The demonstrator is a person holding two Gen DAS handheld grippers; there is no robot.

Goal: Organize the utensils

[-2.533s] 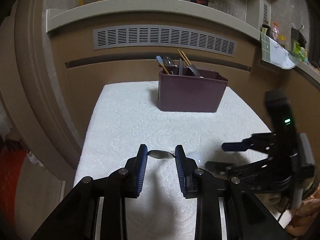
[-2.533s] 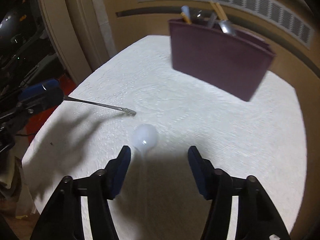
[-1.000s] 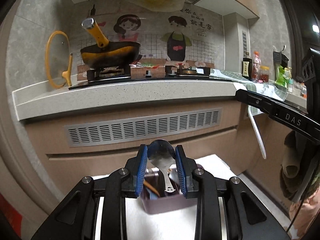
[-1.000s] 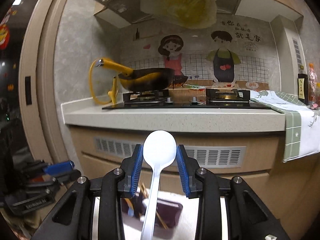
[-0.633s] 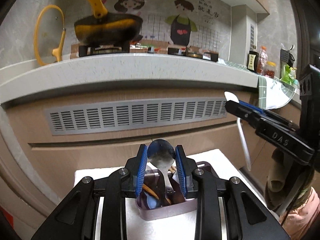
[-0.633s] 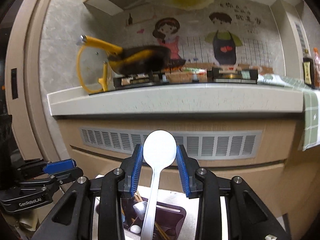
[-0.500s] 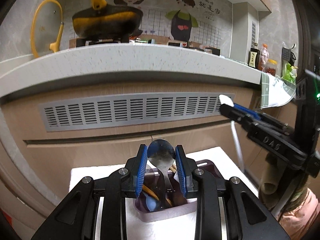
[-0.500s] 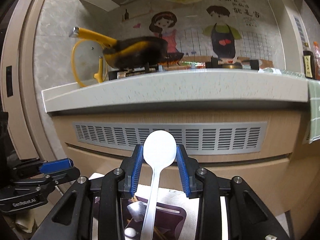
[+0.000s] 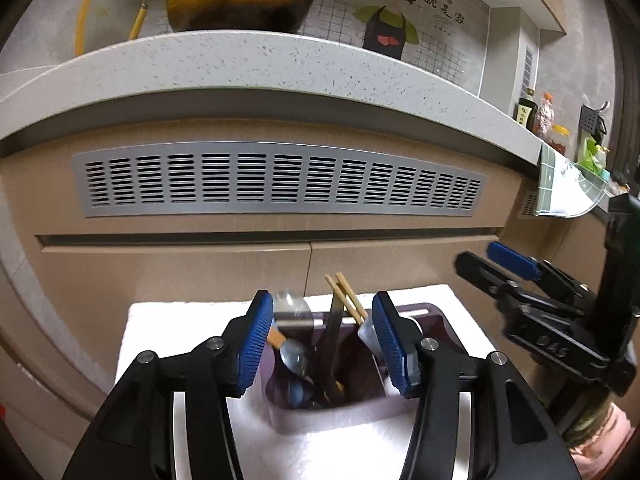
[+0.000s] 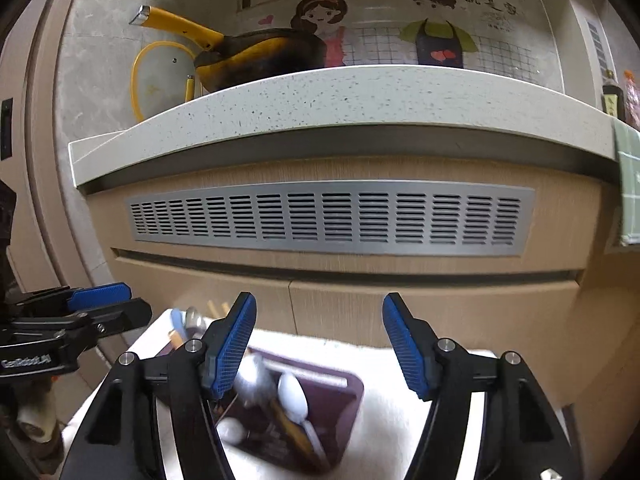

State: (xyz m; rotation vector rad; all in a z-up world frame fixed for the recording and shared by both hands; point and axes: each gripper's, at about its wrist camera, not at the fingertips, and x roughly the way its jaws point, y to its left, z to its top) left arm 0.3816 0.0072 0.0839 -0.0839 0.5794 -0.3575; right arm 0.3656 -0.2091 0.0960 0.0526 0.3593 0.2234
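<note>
Left wrist — blurred metal spoon [image 9: 294, 312] beside the left finger, apart.

A speckled counter [image 10: 344, 96] runs across the far side above a grey vent [image 10: 332, 220] in tan cabinets [image 9: 176, 272], bearing a dark pan [image 10: 260, 60] with a yellow handle at left and bottles [image 9: 536, 112] at right.
</note>
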